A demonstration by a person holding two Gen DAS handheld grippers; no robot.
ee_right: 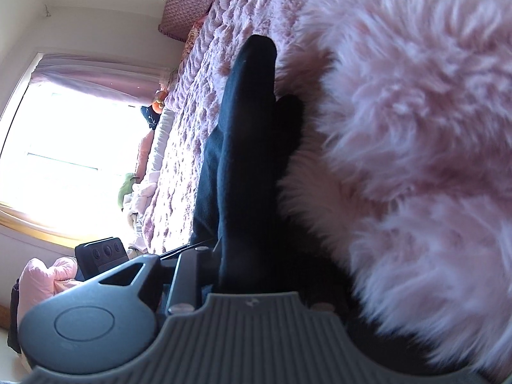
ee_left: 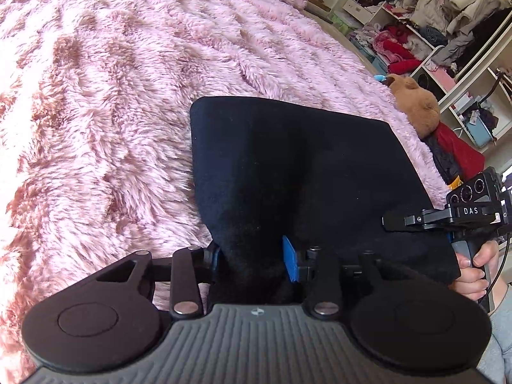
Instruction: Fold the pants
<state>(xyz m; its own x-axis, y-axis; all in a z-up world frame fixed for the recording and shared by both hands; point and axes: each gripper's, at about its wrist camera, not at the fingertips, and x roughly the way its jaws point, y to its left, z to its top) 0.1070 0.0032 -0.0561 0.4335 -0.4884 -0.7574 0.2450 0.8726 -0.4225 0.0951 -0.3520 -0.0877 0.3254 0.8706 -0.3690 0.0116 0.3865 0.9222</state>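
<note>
Daylight floods in from a blown-out window (ee_right: 64, 147). The near blanket (ee_right: 416, 128) is blurred in the right view; the pants (ee_left: 304, 176) show almost no detail. Fisheye bending curves the edges.

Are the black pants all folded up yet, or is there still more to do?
Partly done, it seems. The black pants already lie doubled into a short, thick shape on the fluffy pink blanket. Right now both tongs grip the near edge: the left tongs are pinching a bunch of cloth, and the right tongs hold cloth too. Probably left: lay that edge down, maybe fold once more, then let go.
</note>
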